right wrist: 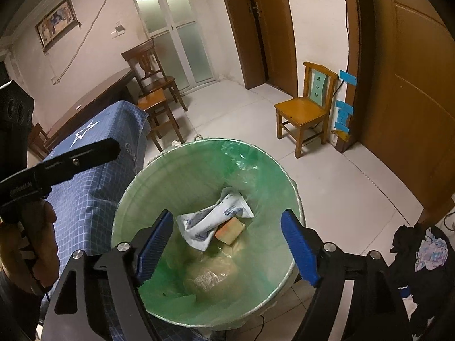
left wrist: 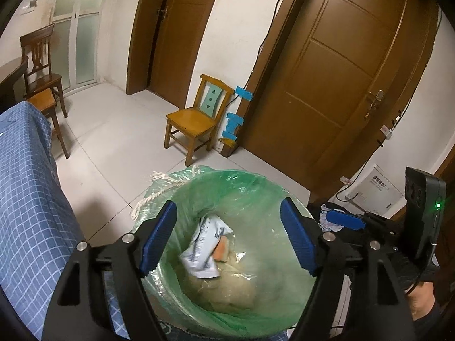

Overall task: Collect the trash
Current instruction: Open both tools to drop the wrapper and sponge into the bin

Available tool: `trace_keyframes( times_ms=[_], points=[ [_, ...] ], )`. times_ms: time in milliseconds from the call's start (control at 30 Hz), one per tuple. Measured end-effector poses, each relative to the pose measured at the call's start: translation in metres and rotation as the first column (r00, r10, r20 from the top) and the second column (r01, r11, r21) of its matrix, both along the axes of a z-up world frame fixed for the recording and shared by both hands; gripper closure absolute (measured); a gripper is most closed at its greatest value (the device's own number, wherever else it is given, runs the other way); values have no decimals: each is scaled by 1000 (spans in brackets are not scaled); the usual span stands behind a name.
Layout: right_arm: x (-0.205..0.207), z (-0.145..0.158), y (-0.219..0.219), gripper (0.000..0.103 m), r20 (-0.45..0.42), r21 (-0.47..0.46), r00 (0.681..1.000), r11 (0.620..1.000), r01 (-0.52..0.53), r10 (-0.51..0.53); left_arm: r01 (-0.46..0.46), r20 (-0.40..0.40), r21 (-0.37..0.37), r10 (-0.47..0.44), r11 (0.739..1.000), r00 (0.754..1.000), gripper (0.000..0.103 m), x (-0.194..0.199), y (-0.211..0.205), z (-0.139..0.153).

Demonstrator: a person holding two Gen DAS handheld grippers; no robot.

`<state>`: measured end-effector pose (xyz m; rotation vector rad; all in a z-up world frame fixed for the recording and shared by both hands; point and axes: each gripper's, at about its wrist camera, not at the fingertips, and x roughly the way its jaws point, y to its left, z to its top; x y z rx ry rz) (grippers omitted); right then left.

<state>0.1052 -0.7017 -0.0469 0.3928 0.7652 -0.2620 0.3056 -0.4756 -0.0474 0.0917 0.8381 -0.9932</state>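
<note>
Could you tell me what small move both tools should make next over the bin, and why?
Probably lift both away. The left tool and right tool are open and empty above the green-lined bin, and the white wrapper and orange block already lie inside.

Ahead of my grippers I see pale floor tiles [left wrist: 119, 130] and cream walls [right wrist: 315, 14]. A small wooden chair [left wrist: 196, 119] stands between two brown doors [left wrist: 335, 79]. Farther left, frosted glass doors [right wrist: 173, 25] glow behind a dark chair [right wrist: 150, 68].
</note>
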Motion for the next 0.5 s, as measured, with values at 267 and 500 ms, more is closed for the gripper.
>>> trace_keyframes(
  times_ms=[267, 500],
  points=[
    [-14, 16, 24, 22, 39, -64, 999, 998, -19, 21, -17, 33, 39, 15, 999, 999, 31, -10, 18, 6],
    [-16, 43, 86, 15, 108, -153, 987, 983, -101, 118, -69, 75, 29, 66, 997, 995, 31, -24, 72, 24]
  ],
)
